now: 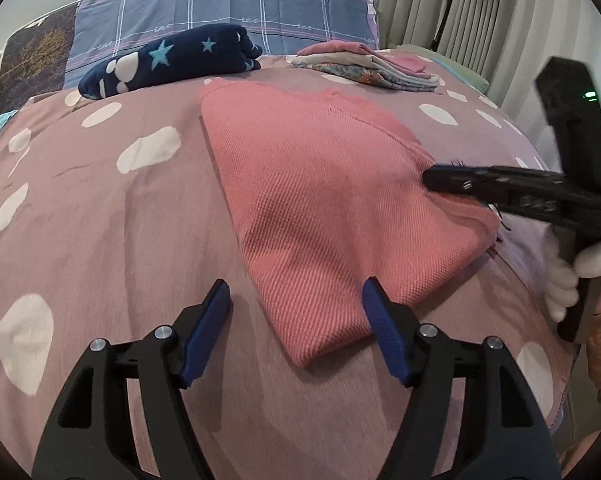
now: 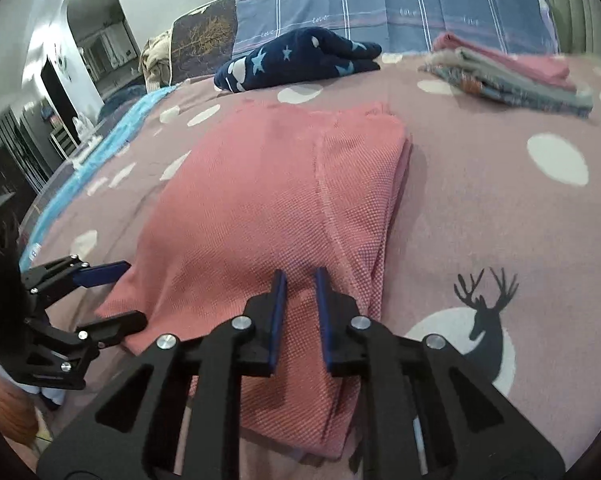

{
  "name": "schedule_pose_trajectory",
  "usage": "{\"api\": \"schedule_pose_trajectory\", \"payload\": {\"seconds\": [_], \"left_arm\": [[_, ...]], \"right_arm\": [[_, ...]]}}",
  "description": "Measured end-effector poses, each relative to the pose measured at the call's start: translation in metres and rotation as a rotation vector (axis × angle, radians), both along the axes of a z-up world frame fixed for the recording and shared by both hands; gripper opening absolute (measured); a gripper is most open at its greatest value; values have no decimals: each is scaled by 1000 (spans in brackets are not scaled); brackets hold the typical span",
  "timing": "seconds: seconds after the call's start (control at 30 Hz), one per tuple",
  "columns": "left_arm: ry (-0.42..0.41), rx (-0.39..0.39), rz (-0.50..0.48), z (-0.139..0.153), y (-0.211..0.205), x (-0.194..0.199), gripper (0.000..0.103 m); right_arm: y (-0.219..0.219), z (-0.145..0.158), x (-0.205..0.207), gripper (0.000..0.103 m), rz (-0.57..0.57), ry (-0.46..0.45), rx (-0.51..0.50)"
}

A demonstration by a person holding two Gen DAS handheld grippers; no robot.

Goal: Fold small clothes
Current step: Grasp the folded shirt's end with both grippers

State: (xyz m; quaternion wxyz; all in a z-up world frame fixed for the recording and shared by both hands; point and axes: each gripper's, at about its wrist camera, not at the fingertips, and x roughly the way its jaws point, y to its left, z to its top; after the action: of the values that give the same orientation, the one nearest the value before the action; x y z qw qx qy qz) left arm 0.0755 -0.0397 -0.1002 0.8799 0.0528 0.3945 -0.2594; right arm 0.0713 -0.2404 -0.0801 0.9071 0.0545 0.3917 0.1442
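Note:
A folded pink knit garment [image 1: 320, 200] lies flat on the bed; it also shows in the right wrist view [image 2: 268, 200]. My left gripper [image 1: 296, 308] is open, its blue-padded fingers astride the garment's near corner just above the bedspread; it shows at the left of the right wrist view [image 2: 130, 292]. My right gripper [image 2: 300, 280] is nearly closed, its narrow gap pinching a ridge of the pink cloth near its front right edge. In the left wrist view it [image 1: 432, 178] reaches in from the right onto the garment's edge.
A mauve bedspread [image 1: 100, 216] with white dots and a deer print [image 2: 484, 312] covers the bed. A rolled navy star blanket [image 1: 172, 60] and a stack of folded clothes [image 1: 372, 66] lie at the back before a checked pillow [image 1: 240, 4]. Curtains [image 1: 500, 16] hang at the right.

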Motion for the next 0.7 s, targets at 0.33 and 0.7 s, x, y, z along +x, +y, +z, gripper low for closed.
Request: {"api": "schedule_pose_trajectory", "payload": {"seconds": [0.33,0.7], "left_arm": [[8,-8,3,-1,6,-12,70],[13,-25,-5,2,10,-17,70]], "right_arm": [[13,-13,-31,31,56,28,-31],[6,-7,-38,34,34,-2,13]]}}
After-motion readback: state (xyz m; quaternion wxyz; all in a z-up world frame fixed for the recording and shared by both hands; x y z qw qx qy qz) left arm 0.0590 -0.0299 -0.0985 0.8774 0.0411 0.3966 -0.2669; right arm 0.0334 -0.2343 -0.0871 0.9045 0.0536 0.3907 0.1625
